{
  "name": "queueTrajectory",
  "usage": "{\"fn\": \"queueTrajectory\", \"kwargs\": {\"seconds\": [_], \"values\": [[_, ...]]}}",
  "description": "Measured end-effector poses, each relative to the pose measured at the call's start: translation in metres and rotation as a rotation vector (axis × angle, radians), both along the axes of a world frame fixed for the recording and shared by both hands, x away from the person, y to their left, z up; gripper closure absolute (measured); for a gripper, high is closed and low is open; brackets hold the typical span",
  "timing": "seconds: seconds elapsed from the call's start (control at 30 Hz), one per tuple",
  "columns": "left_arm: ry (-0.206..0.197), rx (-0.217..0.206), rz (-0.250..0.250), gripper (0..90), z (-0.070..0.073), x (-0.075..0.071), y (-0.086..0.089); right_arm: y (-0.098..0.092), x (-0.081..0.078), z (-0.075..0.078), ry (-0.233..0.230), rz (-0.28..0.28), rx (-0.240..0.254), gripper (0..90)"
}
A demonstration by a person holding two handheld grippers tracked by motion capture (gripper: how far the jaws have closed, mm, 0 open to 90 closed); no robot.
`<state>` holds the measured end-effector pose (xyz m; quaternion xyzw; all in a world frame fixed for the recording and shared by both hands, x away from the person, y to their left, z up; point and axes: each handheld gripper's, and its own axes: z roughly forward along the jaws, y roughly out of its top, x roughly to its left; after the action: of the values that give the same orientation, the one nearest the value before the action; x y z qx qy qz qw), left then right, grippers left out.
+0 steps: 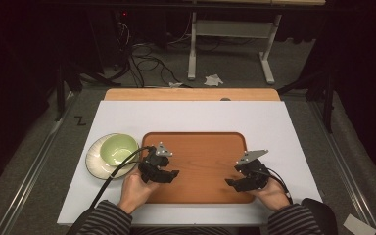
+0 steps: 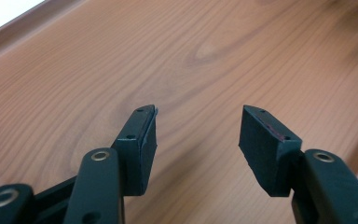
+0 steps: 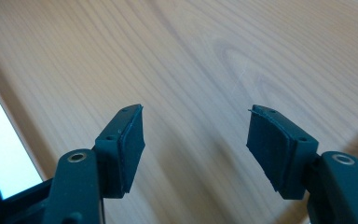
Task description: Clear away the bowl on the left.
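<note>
High view: a wooden tray (image 1: 200,147) lies on the white table (image 1: 274,122); a green bowl (image 1: 118,148) sits on a plate (image 1: 92,161) just left of the tray. The left gripper (image 1: 169,175) and right gripper (image 1: 231,182) hover over the tray's near corners. Left gripper view: fingers (image 2: 140,140) parted wide, holding nothing, above wood grain. Right gripper view: fingers (image 3: 128,140) likewise spread and empty, near the tray's edge.

Wooden tray (image 1: 200,147), rectangular, rounded corners, raised rim, lying flat at centre of white table, its surface bare. Pale green bowl (image 1: 118,148) upright on cream plate (image 1: 94,157), just beside tray's left edge.
</note>
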<state>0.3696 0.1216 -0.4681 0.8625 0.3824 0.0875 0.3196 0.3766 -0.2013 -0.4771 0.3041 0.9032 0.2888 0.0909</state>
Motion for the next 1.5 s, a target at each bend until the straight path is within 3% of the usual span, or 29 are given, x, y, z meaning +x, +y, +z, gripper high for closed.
{"fn": "queueTrajectory", "kwargs": {"seconds": [0.93,1.5], "values": [[0.014,-0.022,0.001,43.2,0.0028,0.0003,0.0029,-0.0014,-0.0001,0.0011,-0.001,0.002,0.002,37.8],[0.0,-0.046,0.017,44.2,0.0082,0.0004,0.0079,-0.0005,-0.0003,0.0004,-0.001,0.004,-0.001,37.7]]}}
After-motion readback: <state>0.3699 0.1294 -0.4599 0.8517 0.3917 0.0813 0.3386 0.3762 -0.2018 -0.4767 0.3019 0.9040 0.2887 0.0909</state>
